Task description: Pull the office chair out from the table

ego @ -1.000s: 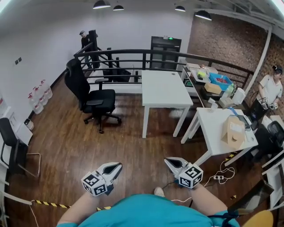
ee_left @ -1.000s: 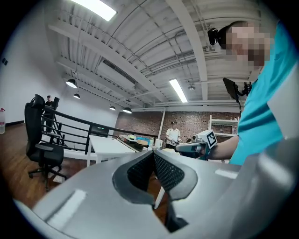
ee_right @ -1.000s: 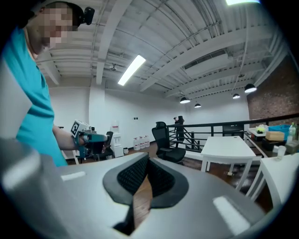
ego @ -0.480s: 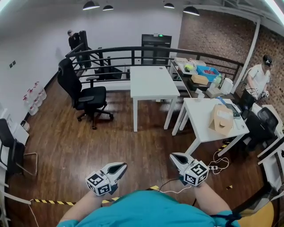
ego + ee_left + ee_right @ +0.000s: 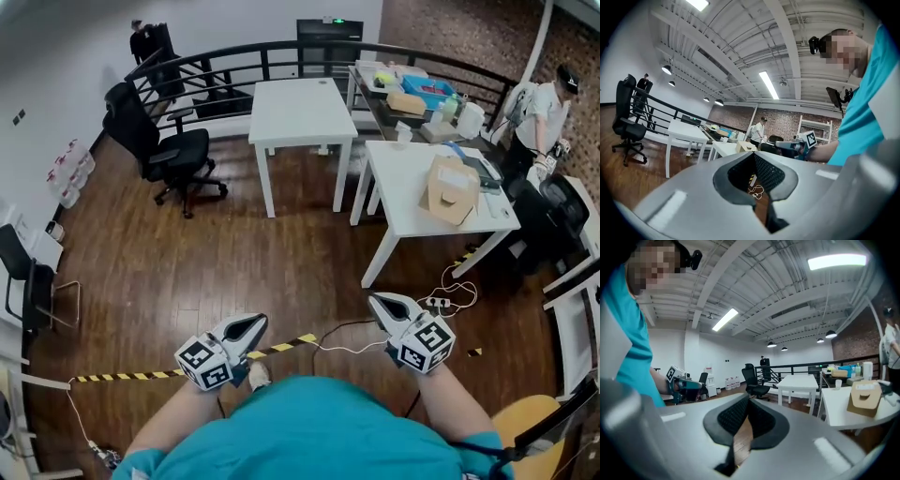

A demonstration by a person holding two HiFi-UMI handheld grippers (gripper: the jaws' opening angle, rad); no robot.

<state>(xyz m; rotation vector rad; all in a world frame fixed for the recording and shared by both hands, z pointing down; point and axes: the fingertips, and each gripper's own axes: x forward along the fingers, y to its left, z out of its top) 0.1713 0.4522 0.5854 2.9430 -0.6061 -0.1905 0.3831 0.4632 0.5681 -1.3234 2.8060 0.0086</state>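
While left gripper (image 5: 255,322), right gripper (image 5: 379,301) closed, empty — office chair (image 5: 157,142) well apart.

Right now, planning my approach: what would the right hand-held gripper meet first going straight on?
Likely the office chair; nothing nearer shows in that line. The white table stands just right of it, though depth is unclear.

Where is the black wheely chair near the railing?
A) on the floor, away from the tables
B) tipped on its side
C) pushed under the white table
A: the office chair stands upright on the wood floor, apart from the white table.
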